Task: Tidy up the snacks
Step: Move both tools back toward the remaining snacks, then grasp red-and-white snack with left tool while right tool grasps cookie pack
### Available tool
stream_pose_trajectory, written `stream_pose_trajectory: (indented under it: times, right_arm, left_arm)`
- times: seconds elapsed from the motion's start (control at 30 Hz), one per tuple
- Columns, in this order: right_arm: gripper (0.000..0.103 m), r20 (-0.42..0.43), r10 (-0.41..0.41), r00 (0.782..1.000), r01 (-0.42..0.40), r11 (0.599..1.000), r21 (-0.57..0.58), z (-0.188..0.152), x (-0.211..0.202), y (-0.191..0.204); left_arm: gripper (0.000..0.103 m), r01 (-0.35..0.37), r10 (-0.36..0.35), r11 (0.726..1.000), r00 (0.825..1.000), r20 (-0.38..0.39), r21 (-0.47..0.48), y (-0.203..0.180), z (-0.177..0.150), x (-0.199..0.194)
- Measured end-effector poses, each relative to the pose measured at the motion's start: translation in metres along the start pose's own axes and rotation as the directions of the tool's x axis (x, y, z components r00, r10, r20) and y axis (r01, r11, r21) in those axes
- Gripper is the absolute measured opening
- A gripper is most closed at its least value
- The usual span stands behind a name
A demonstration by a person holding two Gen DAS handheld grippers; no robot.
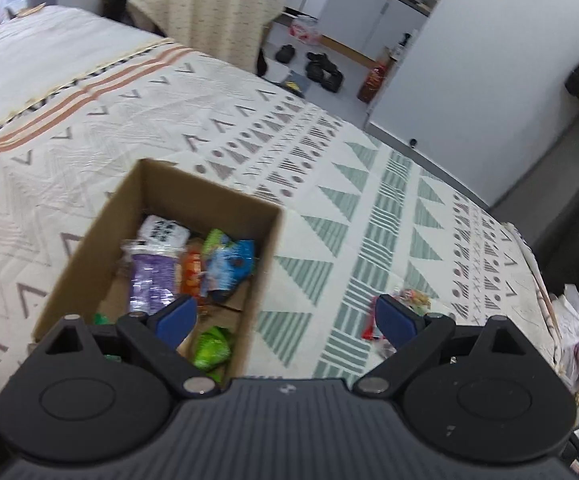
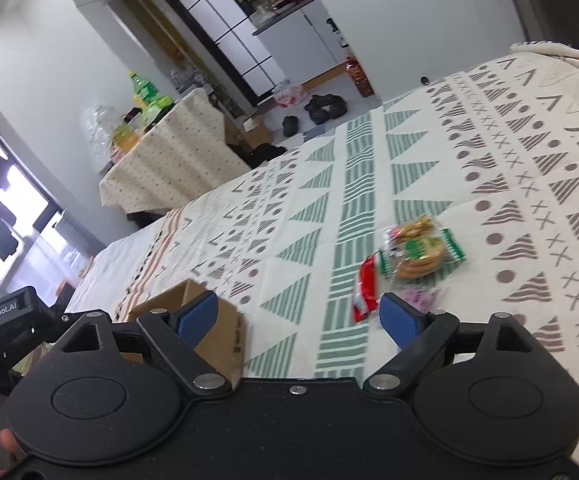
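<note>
An open cardboard box (image 1: 157, 196) sits on the patterned bedspread (image 1: 329, 184). Inside lie several snack packs: a purple one (image 1: 151, 280), a blue one (image 1: 229, 266), an orange one (image 1: 191, 274) and a green one (image 1: 211, 346). My left gripper (image 1: 285, 316) is open and empty, hovering over the box's right wall. Loose snacks (image 1: 409, 300) lie to its right. In the right wrist view the box (image 2: 217, 332) is at lower left. A biscuit pack (image 2: 421, 250), a red packet (image 2: 365, 290) and a pink-purple packet (image 2: 421, 298) lie ahead of my open, empty right gripper (image 2: 299, 316).
A cloth-covered table (image 2: 169, 156) with bottles (image 2: 145, 96) stands beyond the bed. Shoes (image 2: 321, 110) lie on the floor near the doorway. The left gripper's body (image 2: 5, 320) shows at the left edge of the right wrist view. The bed's edge (image 1: 537, 264) runs down at right.
</note>
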State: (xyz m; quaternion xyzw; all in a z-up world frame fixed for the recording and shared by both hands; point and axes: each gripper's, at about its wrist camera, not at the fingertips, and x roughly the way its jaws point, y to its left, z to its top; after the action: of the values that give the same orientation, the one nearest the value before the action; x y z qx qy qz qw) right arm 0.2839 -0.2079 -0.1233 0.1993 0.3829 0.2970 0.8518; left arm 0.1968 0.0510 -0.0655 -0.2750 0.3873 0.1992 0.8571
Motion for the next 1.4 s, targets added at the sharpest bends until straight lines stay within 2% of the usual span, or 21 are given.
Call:
stream_pose_trajectory:
  times: [0.13, 0.33, 0.77, 0.93, 1.2, 1.4]
  right_arm:
    - [0.096, -0.005, -0.006, 1.0, 0.006, 1.0, -0.001, 0.008, -0.002, -0.013]
    - [0.103, 0.003, -0.03, 1.0, 0.029, 0.999, 0.04, 0.015, -0.002, -0.033]
    - [0.103, 0.006, -0.065, 0.998, 0.064, 0.991, 0.114, 0.034, 0.023, -0.07]
    - [0.096, -0.023, -0.064, 0.998, 0.067, 0.986, 0.15, 0.038, 0.035, -0.084]
    - [0.076, -0.092, -0.037, 0.995, 0.062, 0.958, 0.279, 0.039, 0.061, -0.116]
    - [0.07, -0.135, -0.012, 0.991, 0.06, 0.934, 0.353, 0.038, 0.082, -0.132]
  left_arm:
    - [0.101, 0.026, -0.025, 0.999, 0.999, -0.023, 0.033, -0.02, -0.003, 0.011]
    - [0.103, 0.054, -0.051, 0.996, 0.998, -0.046, 0.069, -0.047, -0.007, 0.029]
    - [0.1, 0.07, -0.063, 0.994, 0.995, -0.082, 0.083, -0.077, -0.008, 0.078]
    - [0.099, 0.085, -0.077, 0.994, 0.992, -0.095, 0.073, -0.084, -0.01, 0.1]
    - [0.08, 0.096, -0.087, 0.994, 0.986, -0.143, 0.057, -0.096, -0.016, 0.141]
    - [0.066, 0.092, -0.083, 0.995, 0.98, -0.182, 0.04, -0.1, -0.023, 0.17]
